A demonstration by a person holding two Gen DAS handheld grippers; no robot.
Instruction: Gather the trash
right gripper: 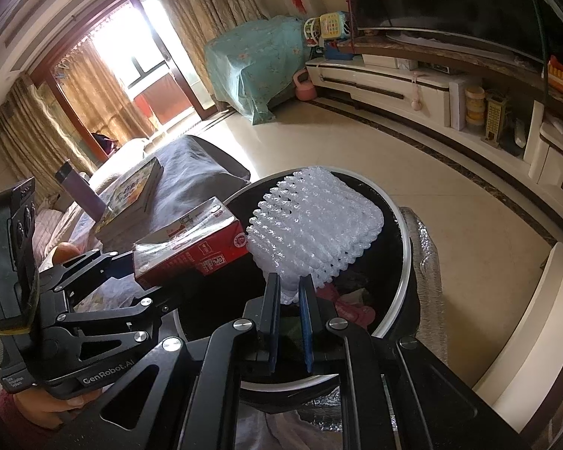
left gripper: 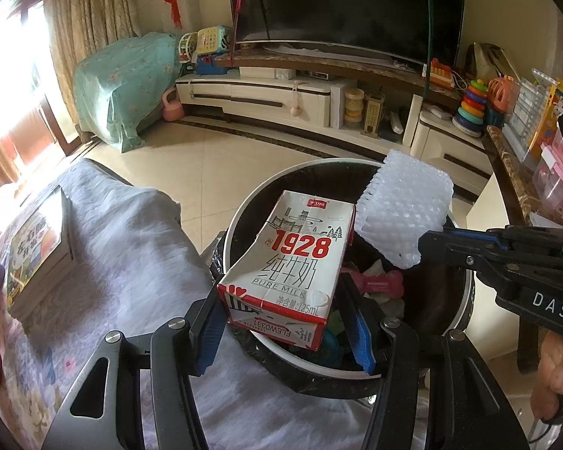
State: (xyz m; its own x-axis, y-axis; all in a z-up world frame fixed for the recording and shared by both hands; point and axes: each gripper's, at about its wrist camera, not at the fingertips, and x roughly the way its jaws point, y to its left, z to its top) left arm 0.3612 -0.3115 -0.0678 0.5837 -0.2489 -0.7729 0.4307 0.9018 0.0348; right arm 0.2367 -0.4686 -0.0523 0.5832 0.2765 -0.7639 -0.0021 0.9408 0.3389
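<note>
One milk carton (left gripper: 294, 262), gripped by the left tool (left gripper: 285, 332), above the bin (left gripper: 240, 221). One foam net (right gripper: 315, 228), pinched in the closed right tool (right gripper: 289, 292), above the bin, beside the carton. Advice: release each only while fully inside the bin's rim. Count: two tools, one bin.

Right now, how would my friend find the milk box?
Find the round black trash bin with the white rim. Two grippers hover over it; the left gripper clamps the milk carton. Unlike the bumpy white foam net beside it, it is a flat-sided box with red "1928".
</note>
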